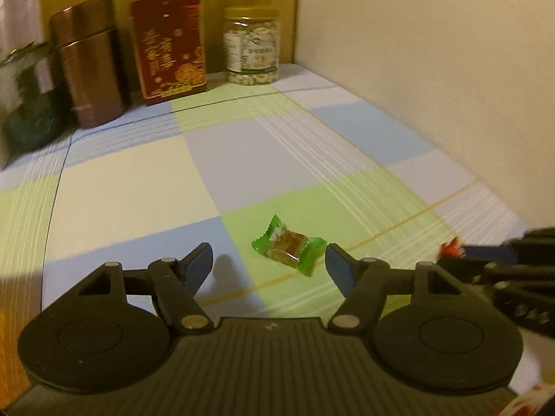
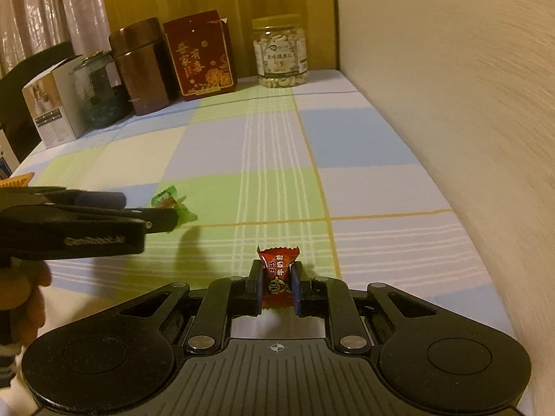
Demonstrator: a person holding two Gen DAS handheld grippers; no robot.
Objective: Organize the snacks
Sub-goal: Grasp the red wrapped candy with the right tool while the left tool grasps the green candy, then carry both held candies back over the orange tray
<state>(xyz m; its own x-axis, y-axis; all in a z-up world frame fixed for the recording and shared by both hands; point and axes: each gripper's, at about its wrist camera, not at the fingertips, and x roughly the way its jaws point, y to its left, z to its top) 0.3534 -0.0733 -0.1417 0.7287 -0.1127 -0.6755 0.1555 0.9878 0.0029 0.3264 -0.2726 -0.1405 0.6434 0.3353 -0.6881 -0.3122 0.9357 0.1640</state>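
Observation:
A green-wrapped candy [image 1: 289, 244] lies on the checked tablecloth [image 1: 138, 180]. My left gripper [image 1: 269, 260] is open, one fingertip on each side of the candy and just behind it, neither pad touching it. The right wrist view shows the same green candy [image 2: 173, 204] beside the left gripper [image 2: 142, 209], seen side-on at the left. My right gripper [image 2: 276, 277] is shut on a red-wrapped candy [image 2: 279, 275], held upright between the blue pads a little above the cloth. That red candy [image 1: 451, 248] also shows at the right edge of the left wrist view.
Along the back stand a brown tin [image 1: 90, 66], a red box [image 1: 170, 48] and a jar of nuts [image 1: 251, 46], with a glass jar [image 2: 97, 97] and a white carton [image 2: 52, 107] further left. A pale wall [image 2: 451, 104] runs down the right side.

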